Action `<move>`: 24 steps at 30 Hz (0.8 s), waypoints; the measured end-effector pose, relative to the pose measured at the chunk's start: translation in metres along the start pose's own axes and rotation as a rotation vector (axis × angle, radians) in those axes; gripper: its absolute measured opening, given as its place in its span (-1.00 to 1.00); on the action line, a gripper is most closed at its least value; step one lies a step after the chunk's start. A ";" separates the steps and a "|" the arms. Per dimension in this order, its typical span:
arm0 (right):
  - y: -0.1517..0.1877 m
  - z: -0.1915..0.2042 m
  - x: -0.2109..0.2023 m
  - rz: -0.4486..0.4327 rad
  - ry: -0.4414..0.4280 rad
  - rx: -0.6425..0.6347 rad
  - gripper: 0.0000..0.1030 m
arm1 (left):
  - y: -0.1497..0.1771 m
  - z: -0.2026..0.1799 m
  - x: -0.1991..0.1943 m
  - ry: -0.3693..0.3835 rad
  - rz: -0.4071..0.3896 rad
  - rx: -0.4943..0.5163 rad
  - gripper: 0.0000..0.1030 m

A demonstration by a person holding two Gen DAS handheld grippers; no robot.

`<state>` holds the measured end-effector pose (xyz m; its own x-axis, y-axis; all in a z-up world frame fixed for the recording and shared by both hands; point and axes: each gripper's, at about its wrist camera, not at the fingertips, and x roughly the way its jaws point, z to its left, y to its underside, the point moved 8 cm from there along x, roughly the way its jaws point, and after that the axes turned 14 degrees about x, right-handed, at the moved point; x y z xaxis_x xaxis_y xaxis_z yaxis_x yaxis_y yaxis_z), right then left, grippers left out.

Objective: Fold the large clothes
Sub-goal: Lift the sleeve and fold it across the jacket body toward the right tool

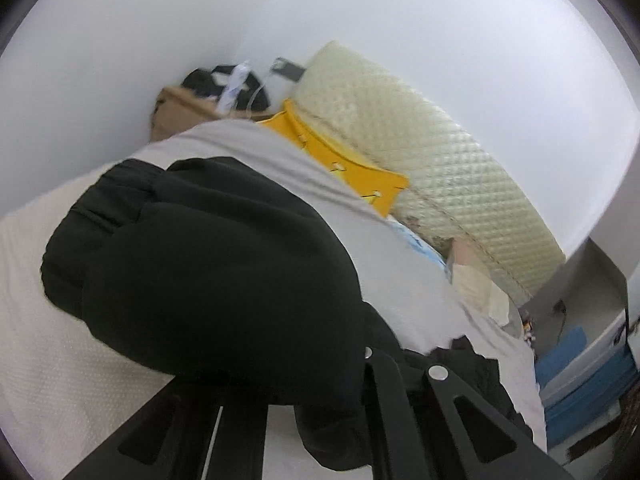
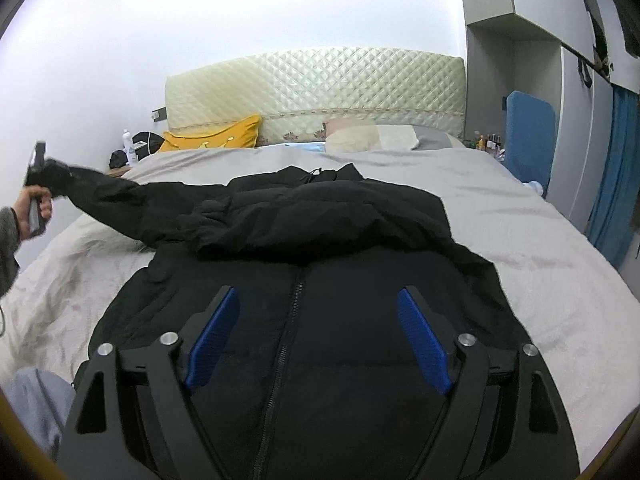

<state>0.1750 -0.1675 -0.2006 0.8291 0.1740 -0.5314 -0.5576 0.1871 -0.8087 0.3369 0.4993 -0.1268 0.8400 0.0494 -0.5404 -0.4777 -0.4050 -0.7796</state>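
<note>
The right claw was held spread wide, nothing between its blue pads, hovering low over the hem end of the jacket with the zip running roughly midway between the fingers. The left claw was seen pinching the cuff end of the sleeve; from the right wrist view the same claw was held up in a hand off the left edge of the bed, with the sleeve drawn out taut and lifted clear of the cover. The jacket was laid front-up along the middle of the bed, collar toward the headboard, the other sleeve apparently folded across the chest. It was judged to be a padded, quilted garment: soft and bulky, light for its bulk, springy enough that folds would be pushed open again, and with a smooth shell likely to slide on itself and on the cover. A thin pinch of shell alone was thought liable to slip, so hold was judged better taken at firm edges, namely the cuff, the hem corners, the shoulder seam or the zip band, where several layers could be gathered between the pads. Beyond the jacket, a yellow cushion and a pale pillow were seen resting against the headboard, well apart from the work.
</note>
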 end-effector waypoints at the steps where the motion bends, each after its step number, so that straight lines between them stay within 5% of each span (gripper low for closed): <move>1: 0.001 -0.002 -0.002 0.000 0.003 0.002 0.80 | -0.001 -0.012 -0.006 0.006 -0.002 0.019 -0.88; 5: 0.004 -0.010 -0.010 0.003 -0.005 0.019 0.99 | -0.007 -0.056 -0.031 0.014 -0.020 0.108 -0.88; 17: -0.009 -0.025 -0.035 -0.068 0.016 -0.038 0.99 | -0.028 -0.211 -0.086 -0.024 -0.064 0.409 -0.88; 24: -0.023 -0.043 -0.037 -0.088 0.015 -0.047 1.00 | -0.021 -0.318 -0.105 0.040 -0.116 0.520 -0.88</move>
<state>0.1583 -0.2202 -0.1734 0.8754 0.1442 -0.4615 -0.4806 0.1550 -0.8632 0.3409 0.2117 0.0465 0.8993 0.0281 -0.4364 -0.4367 0.1074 -0.8932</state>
